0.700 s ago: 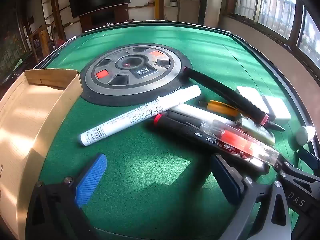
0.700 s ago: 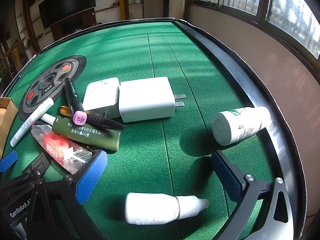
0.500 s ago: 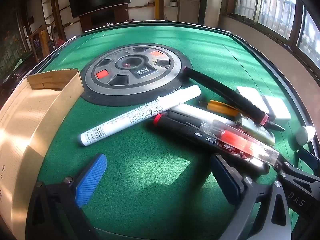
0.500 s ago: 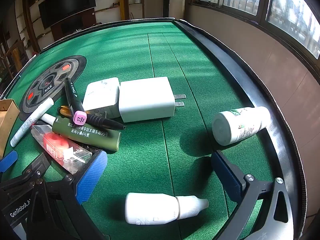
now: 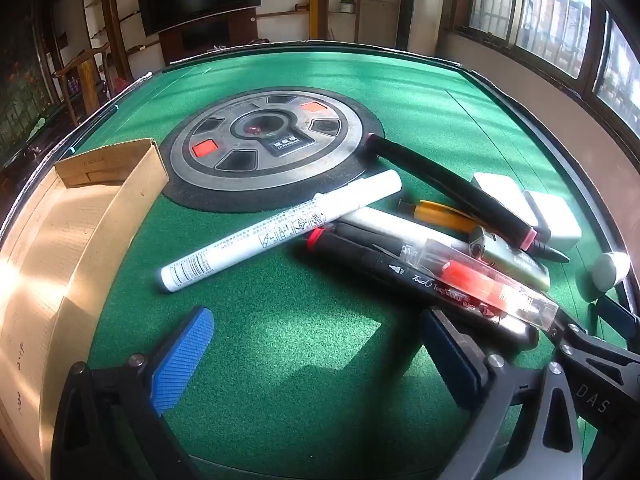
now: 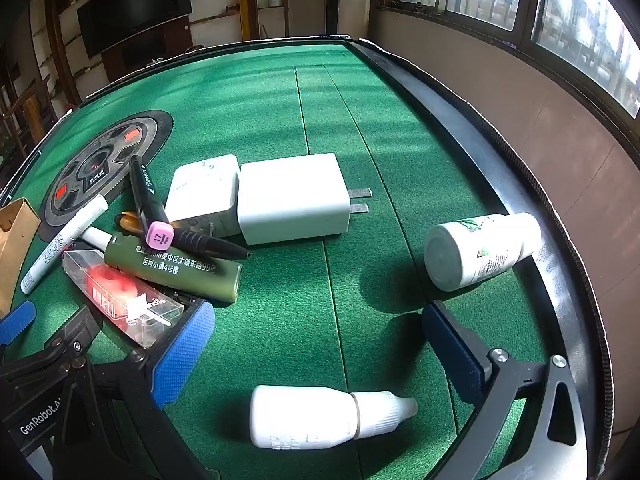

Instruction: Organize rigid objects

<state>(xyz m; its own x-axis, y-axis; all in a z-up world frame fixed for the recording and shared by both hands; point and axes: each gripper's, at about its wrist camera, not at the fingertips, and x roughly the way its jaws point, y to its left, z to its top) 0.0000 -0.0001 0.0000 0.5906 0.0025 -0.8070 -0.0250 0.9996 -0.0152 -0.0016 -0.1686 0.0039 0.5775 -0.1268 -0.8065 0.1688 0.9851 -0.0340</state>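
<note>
- Since the earlier frames, only the cardboard box (image 5: pixel 60 240) has shifted in the left wrist view, edging right toward the white marker (image 5: pixel 280 232); the pens stay put.
- Left gripper (image 5: pixel 316 344): jaws wide apart, nothing between them, over bare green felt (image 5: pixel 280 320).
- Right gripper (image 6: pixel 316 344): jaws spread, empty; dropper bottle (image 6: pixel 320 416) lies just below, white charger (image 6: pixel 292 198) and pill bottle (image 6: pixel 476 250) unmoved.

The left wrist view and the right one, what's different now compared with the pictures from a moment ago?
Almost nothing. In the left wrist view the cardboard box sits slightly lower in the picture, so that camera shifted a touch. Nothing was taken hold of or let go. The left gripper and right gripper stay open and empty, and the white marker, the pile of pens, the charger and both bottles lie where they were.
</note>
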